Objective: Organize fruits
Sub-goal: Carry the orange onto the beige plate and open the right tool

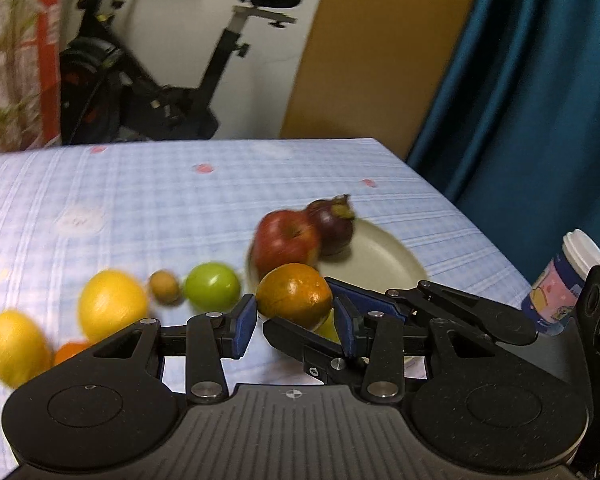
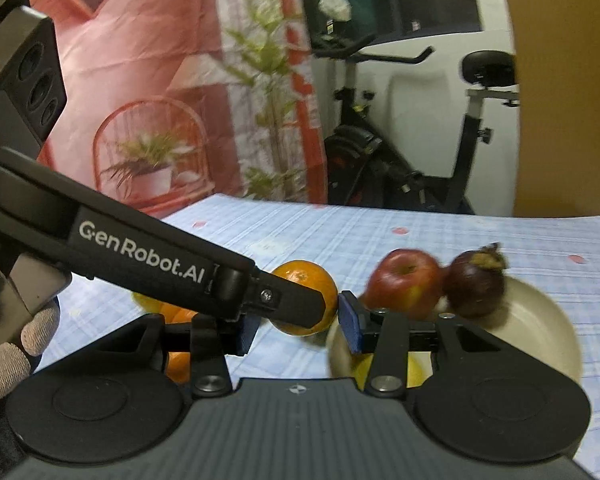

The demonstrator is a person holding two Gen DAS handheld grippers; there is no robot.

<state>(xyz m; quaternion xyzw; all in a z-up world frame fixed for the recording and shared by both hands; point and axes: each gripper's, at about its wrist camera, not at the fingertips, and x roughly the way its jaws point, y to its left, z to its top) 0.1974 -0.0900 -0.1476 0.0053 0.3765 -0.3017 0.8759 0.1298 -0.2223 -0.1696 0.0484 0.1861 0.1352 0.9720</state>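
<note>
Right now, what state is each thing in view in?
orange: between both claws, seemingly lifted off the table
left claw: shut on orange
right claw: shut on orange
apple: at the plate's edge, touching mangosteen
mangosteen: on plate
plate: flat on table
green fruit: loose on table
lemons: loose on table
cup: standing, lid on

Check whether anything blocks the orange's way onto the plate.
Nothing visible does. The orange is at the plate's near rim. An apple, a mangosteen and a yellow fruit occupy part of the plate; its right side is bare.
</note>
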